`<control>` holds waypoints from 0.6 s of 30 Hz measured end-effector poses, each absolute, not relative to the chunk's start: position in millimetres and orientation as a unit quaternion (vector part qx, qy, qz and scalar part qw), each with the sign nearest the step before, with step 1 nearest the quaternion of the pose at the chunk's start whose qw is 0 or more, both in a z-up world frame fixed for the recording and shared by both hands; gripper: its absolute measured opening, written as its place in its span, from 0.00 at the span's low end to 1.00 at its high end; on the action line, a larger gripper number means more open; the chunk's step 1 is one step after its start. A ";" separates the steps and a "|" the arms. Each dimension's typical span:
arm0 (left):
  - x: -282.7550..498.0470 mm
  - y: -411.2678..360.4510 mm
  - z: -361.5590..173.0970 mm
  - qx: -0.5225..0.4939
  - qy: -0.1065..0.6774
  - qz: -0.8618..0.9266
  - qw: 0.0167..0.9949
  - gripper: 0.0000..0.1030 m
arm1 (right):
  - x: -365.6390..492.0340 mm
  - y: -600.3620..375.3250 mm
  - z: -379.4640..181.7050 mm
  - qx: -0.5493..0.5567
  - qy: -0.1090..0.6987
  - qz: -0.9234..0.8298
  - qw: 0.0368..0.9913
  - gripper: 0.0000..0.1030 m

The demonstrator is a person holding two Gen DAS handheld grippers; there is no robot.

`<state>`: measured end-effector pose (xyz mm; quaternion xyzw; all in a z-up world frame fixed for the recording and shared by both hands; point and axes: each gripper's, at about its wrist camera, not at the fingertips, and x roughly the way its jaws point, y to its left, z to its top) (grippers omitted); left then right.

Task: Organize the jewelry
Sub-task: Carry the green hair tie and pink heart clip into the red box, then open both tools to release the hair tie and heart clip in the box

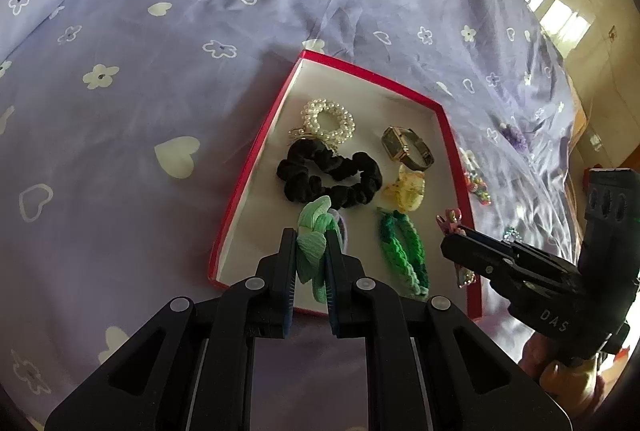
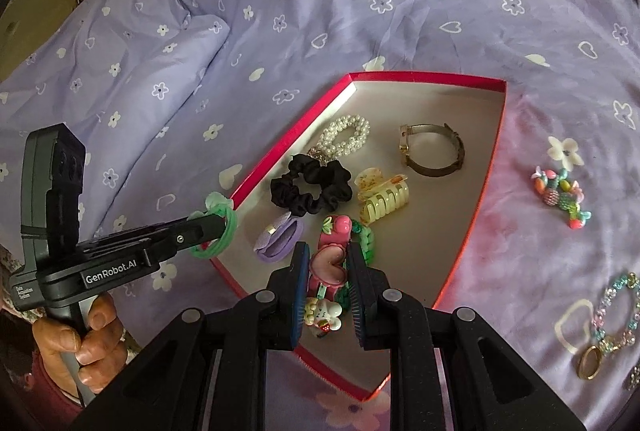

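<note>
A red-rimmed box (image 1: 248, 167) (image 2: 280, 151) lies on the bed and holds a pearl bracelet (image 1: 328, 121), a black scrunchie (image 1: 328, 175) (image 2: 312, 189), a watch (image 1: 406, 147) (image 2: 434, 151), a yellow claw clip (image 1: 404, 191) (image 2: 382, 201), a green braided band (image 1: 402, 251) and a purple hair tie (image 2: 280, 239). My left gripper (image 1: 312, 259) (image 2: 218, 227) is shut on a mint green hair tie (image 1: 314, 243) (image 2: 218, 231) over the box's near left edge. My right gripper (image 2: 328, 271) (image 1: 452, 239) is shut on a pink heart hair clip (image 2: 328, 265) over the box's near end.
Purple flowered bedding (image 2: 360, 11) surrounds the box. A colourful beaded piece (image 2: 562, 197), a pastel chain with a gold ring (image 2: 612, 319) lie on the bed right of the box. A folded duvet (image 2: 140, 63) rises at the left.
</note>
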<state>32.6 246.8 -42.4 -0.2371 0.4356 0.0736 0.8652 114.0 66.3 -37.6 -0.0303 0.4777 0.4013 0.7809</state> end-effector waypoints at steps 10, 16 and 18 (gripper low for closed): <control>47.7 252.4 -62.7 -0.233 0.457 0.079 0.855 0.11 | 122.5 83.3 -57.0 -0.051 0.495 0.398 0.771 0.18; 52.5 251.9 -75.7 -0.226 0.475 0.081 0.846 0.12 | 121.2 89.7 -61.2 -0.070 0.495 0.404 0.766 0.18; 52.8 252.0 -78.1 -0.225 0.478 0.082 0.845 0.12 | 121.3 90.9 -61.3 -0.074 0.495 0.405 0.765 0.19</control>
